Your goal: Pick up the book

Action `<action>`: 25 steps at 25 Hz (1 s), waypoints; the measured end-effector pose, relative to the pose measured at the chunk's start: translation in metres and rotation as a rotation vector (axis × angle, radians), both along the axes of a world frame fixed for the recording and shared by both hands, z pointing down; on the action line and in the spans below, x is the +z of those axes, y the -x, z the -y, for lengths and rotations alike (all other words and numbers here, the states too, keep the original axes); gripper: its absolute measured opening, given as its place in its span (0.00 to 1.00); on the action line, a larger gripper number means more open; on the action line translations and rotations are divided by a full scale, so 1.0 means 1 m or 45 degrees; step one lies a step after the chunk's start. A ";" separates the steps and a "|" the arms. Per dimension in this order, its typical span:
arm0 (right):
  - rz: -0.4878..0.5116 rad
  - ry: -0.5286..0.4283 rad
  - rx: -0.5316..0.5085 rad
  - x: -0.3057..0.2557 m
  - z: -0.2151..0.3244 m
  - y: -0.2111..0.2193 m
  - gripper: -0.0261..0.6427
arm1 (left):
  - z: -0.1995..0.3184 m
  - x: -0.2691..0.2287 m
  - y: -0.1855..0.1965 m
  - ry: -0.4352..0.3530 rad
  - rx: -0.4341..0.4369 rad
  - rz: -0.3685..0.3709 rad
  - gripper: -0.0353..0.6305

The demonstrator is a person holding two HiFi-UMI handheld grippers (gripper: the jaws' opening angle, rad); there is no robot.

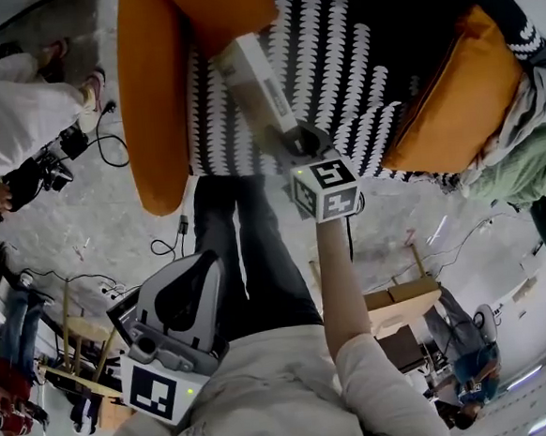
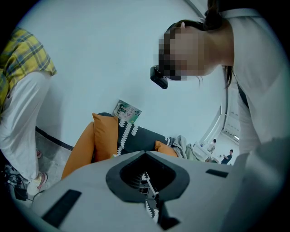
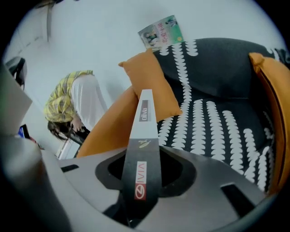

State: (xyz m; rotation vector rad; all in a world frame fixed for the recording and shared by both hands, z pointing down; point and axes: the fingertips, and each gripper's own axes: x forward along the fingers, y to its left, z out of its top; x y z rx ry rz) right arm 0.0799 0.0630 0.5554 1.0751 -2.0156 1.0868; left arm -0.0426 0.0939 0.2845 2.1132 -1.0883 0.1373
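The left gripper (image 1: 181, 302), a grey housing bearing a black-and-white marker cube, is hanging closest to the wearer's body. Its fingers appear to be lying together and are carrying nothing.

Farther out, the right gripper (image 1: 290, 140) is reaching forward and downward on an outstretched arm. Its fingers are clamping one end of the slim, closed book (image 1: 255, 80), whose spine is black near the grip and white beyond. The rest of the book is projecting past the fingers. It is being held in the air above the dark fabric sofa with rows of white leaf shapes (image 3: 217, 118), apparently touching neither seat nor cushions.

Beyond the book's free end, an orange square cushion (image 3: 152, 86) is leaning against the backrest beside the orange padded armrest (image 1: 150, 90). A pile of pale green and grey clothes (image 1: 522, 155) is lying at the sofa's other end. A small colour poster (image 3: 161, 31) is hanging on the pale wall behind. On the grey floor (image 1: 95, 226), black cables (image 1: 107, 141) are trailing.

Hazards: the grip is acting on one end only, so the overhanging length is likely working as a lever. A quick swing or wrist roll could make the book pivot or slide out and drop onto the seat. If the fingers are pinching only part of its thickness, which the views are not showing, the pages could fan open.
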 end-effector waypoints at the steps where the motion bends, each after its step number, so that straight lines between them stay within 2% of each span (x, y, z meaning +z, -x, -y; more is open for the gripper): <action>1: 0.050 0.011 0.049 -0.003 0.000 -0.002 0.25 | 0.000 -0.002 0.000 -0.006 -0.001 0.001 0.07; 9: 0.308 0.024 0.296 -0.042 0.002 -0.014 0.25 | 0.002 -0.024 -0.004 -0.093 -0.007 0.013 0.07; 15: 0.548 -0.034 0.489 -0.121 0.015 -0.020 0.25 | 0.015 -0.071 0.005 -0.217 -0.043 -0.017 0.07; 25: 0.700 -0.191 0.556 -0.259 0.027 -0.029 0.25 | 0.041 -0.155 0.025 -0.403 -0.077 0.007 0.07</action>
